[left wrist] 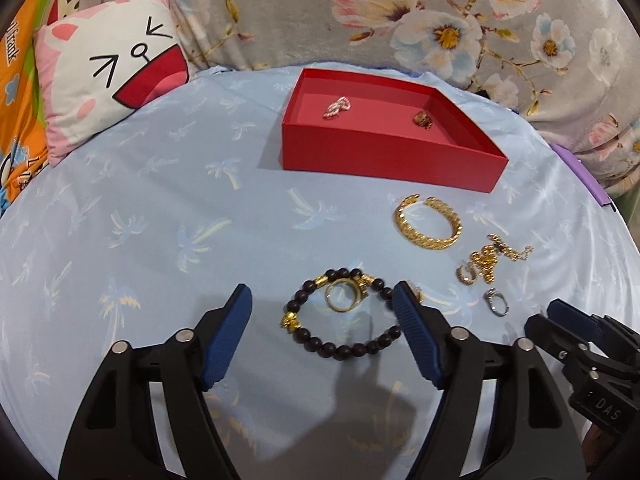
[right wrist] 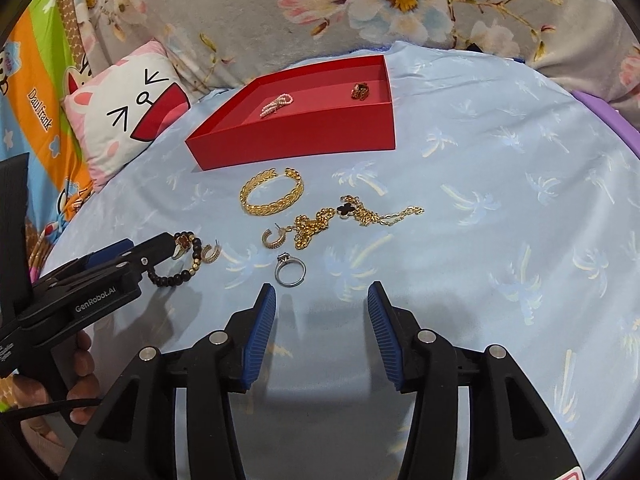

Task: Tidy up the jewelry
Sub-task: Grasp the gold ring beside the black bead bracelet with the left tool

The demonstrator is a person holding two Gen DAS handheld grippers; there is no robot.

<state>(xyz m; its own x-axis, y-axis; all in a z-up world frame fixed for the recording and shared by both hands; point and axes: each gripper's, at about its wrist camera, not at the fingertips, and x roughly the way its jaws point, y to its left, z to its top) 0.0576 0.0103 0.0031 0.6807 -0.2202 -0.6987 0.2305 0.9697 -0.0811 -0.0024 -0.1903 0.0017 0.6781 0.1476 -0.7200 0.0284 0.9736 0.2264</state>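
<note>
Left gripper [left wrist: 322, 300] jaws spread either side of beaded bracelet [left wrist: 344, 312] on blue sheet [left wrist: 160, 200], right gripper [right wrist: 322, 300] jaws spread and empty just short of silver ring [right wrist: 291, 270], red box [right wrist: 296, 140] beyond.

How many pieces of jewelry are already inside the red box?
2. A pearly piece lies toward the red box's left side, a small gold-and-dark piece toward its right. The front wall may hide more.

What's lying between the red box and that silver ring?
In the right wrist view, between the red box and the silver ring lie a gold cuff bracelet, a small gold hoop earring and a tangled gold chain.
</note>
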